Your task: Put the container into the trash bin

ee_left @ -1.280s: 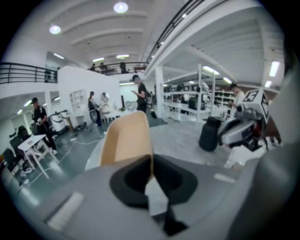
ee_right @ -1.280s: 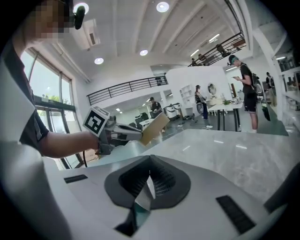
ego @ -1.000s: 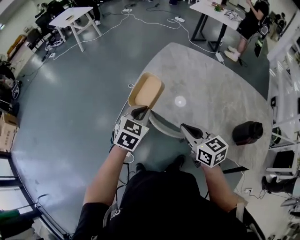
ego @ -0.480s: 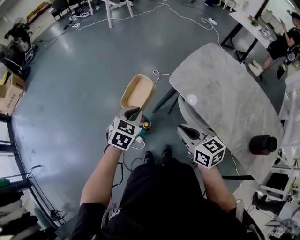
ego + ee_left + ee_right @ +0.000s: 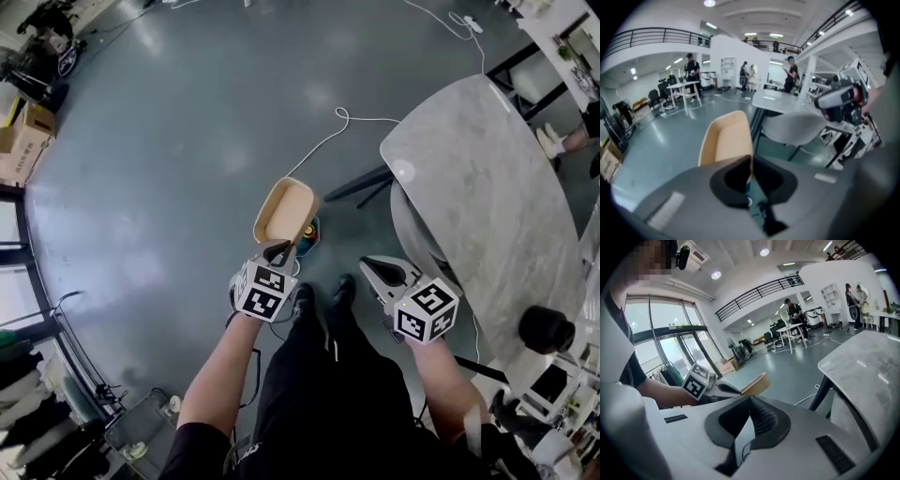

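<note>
Currently left tool [image 5: 278, 249] is clenched on the near rim of the container [image 5: 284, 210], which juts just ahead of it over the floor [image 5: 178, 141]. Right tool [image 5: 378, 269] clenched, empty. Risk: one-edge pinch could let it swivel or slip; early release would miss the teal object [image 5: 308, 231], possibly the bin, just beyond the tip.

Bright overhead lighting, floor glare, fisheye-warped edges, slight blur.
</note>
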Action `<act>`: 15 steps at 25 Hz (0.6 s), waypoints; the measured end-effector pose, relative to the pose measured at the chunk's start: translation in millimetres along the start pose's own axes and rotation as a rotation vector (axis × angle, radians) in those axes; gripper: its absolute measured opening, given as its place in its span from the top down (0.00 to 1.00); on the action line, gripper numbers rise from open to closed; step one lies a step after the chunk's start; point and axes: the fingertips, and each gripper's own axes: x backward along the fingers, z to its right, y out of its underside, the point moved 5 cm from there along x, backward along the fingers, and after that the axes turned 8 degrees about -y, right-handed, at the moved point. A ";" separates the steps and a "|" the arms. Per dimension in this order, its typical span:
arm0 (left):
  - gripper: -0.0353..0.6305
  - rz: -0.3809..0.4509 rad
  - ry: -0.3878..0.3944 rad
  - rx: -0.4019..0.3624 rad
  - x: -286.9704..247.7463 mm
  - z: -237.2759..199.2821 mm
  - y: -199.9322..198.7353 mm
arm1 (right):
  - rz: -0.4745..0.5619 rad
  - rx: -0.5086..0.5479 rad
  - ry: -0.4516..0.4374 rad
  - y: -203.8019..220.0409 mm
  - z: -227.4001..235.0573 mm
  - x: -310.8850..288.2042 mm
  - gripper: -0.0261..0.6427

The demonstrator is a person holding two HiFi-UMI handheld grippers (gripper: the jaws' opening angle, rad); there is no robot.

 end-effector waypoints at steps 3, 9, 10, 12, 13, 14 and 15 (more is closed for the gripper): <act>0.91 -0.060 0.011 0.019 -38.9 2.4 37.6 | -0.033 -0.021 -0.024 19.4 18.2 -27.3 0.97; 0.91 -0.171 0.024 0.030 -120.0 10.0 119.1 | -0.134 -0.041 -0.071 72.2 36.7 -58.0 0.97; 0.91 -0.187 0.021 0.052 -133.1 8.7 130.7 | -0.155 -0.043 -0.073 81.6 40.8 -62.8 0.97; 0.91 -0.215 0.009 0.083 -159.0 8.2 150.1 | -0.178 -0.056 -0.066 99.5 53.7 -69.7 0.97; 0.91 -0.224 0.005 0.086 -170.4 9.4 158.0 | -0.180 -0.069 -0.060 107.6 60.2 -71.8 0.97; 0.91 -0.230 0.003 0.079 -180.2 10.9 164.9 | -0.178 -0.085 -0.053 114.9 65.3 -73.5 0.97; 0.91 -0.233 0.001 0.063 -188.9 11.9 171.2 | -0.175 -0.100 -0.047 121.4 68.7 -75.2 0.97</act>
